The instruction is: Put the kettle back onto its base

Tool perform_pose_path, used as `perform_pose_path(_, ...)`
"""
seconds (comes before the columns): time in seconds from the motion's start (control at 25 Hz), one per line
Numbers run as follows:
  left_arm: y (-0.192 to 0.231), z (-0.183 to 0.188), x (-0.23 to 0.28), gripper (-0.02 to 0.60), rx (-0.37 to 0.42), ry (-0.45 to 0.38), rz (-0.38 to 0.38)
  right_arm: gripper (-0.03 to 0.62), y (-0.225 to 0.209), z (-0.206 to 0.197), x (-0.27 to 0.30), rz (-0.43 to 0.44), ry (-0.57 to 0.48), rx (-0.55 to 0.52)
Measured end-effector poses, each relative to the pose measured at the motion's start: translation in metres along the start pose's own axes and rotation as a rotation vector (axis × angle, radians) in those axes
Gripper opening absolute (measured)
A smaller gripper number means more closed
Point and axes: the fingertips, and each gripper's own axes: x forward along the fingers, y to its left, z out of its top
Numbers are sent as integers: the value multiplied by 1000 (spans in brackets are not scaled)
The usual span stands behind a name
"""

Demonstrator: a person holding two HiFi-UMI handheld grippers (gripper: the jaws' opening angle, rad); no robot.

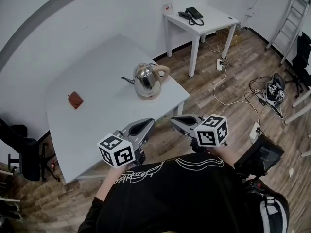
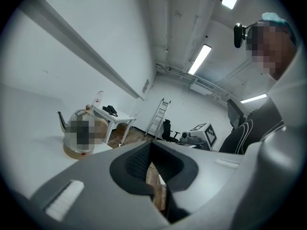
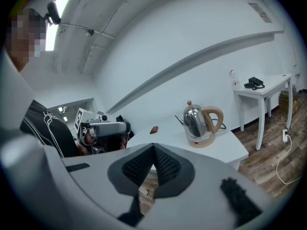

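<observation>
The kettle (image 1: 147,79) stands upright on its base (image 1: 148,95) on the white worktop (image 1: 107,67), at about 2 o'clock from the worktop's middle in the head view. Its spout points to 9 o'clock and its tan handle to 3 o'clock. A small brown thing (image 1: 75,99) lies well apart from it, at 9 o'clock from the kettle.

The left hand-held gripper (image 1: 148,124) is held just off the worktop's near edge, close to the person's body, with the kettle at its 12 o'clock. In the left gripper view its jaws are closed together with nothing between them. The kettle there is partly covered by a mosaic patch and shows at 10 o'clock from the jaws.

The right hand-held gripper (image 1: 176,122) is beside the left one, near it but not touching, with the kettle at its 11 o'clock. Its jaws are likewise pressed together and empty, and the kettle shows at 1 o'clock from them in the right gripper view. Neither gripper touches the kettle.

A side table (image 1: 214,21) with a phone (image 1: 193,13) on it stands at 1 o'clock from the kettle.
</observation>
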Motion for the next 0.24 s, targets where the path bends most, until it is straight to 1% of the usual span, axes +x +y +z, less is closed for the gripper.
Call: perform_pose_path(0.24,3,-13,10,6,-18,27,4,5,-9,-4,-4,-6,-8,14)
